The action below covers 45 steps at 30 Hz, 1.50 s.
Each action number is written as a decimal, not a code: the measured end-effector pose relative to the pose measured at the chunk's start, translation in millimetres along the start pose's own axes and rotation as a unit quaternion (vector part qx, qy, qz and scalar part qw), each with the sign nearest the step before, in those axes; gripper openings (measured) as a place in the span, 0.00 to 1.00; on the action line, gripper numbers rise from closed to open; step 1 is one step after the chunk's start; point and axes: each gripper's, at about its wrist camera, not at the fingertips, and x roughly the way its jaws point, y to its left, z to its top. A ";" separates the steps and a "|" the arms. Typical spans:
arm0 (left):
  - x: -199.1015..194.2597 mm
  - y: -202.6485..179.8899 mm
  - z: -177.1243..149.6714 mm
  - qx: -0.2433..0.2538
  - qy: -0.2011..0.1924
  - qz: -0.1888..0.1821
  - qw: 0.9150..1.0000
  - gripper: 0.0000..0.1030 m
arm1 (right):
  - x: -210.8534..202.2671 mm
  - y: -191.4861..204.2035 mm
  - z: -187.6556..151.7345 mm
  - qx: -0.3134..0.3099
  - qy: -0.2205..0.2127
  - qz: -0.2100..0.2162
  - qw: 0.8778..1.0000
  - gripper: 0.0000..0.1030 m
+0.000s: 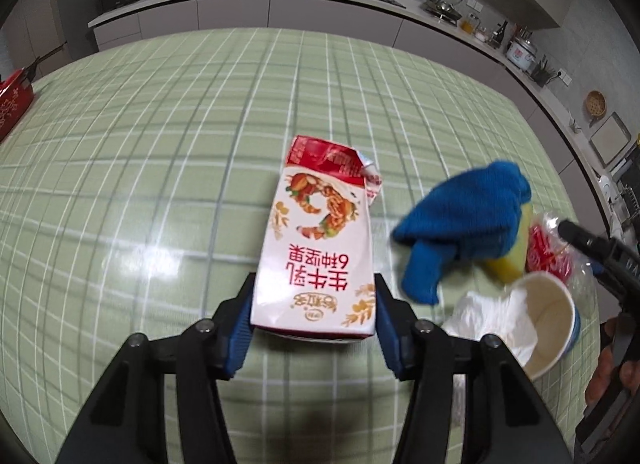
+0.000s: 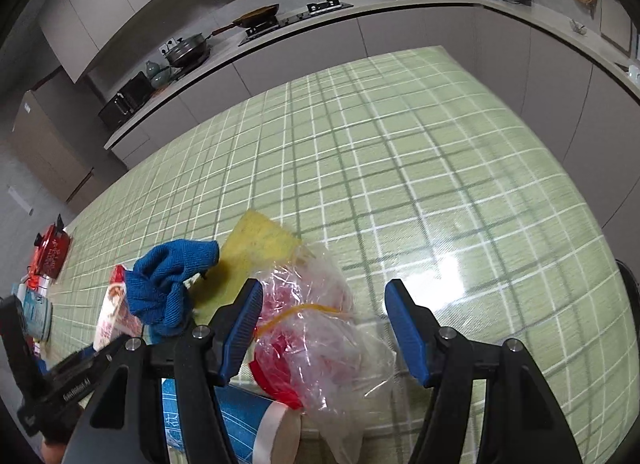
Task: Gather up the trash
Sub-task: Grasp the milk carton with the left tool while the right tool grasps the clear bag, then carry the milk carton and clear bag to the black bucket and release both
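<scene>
Across the green checked bench (image 1: 160,144) we find the trash gathered toward one side, which makes sense for collecting it. Largest is the milk carton (image 1: 320,248), lying flat with its torn spout pointing away from us; our left hand-held gripper (image 1: 316,324) straddles its near end, both blue pads flat against the carton's sides, so we judge it clamped for lifting. Beside it a blue cloth (image 1: 464,220) lies draped over a yellow sponge (image 2: 256,240), and a paper cup (image 1: 548,324) on its side has white tissue (image 1: 492,316) stuffed in its mouth, probably so both go together.

Our right hand-held gripper (image 2: 324,328) stands about half open over a crumpled clear plastic bag (image 2: 316,320) with red wrapping inside. The left pad touches the bag's edge; the right pad is well apart from it, so nothing is held yet. The bag lies between the jaws, nearer the left one.
</scene>
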 end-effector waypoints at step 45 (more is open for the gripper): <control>-95.2 -132.6 -59.1 -0.024 -0.144 0.005 0.989 0.51 | -110.5 -108.2 -29.2 -0.024 -0.060 0.069 0.996 0.59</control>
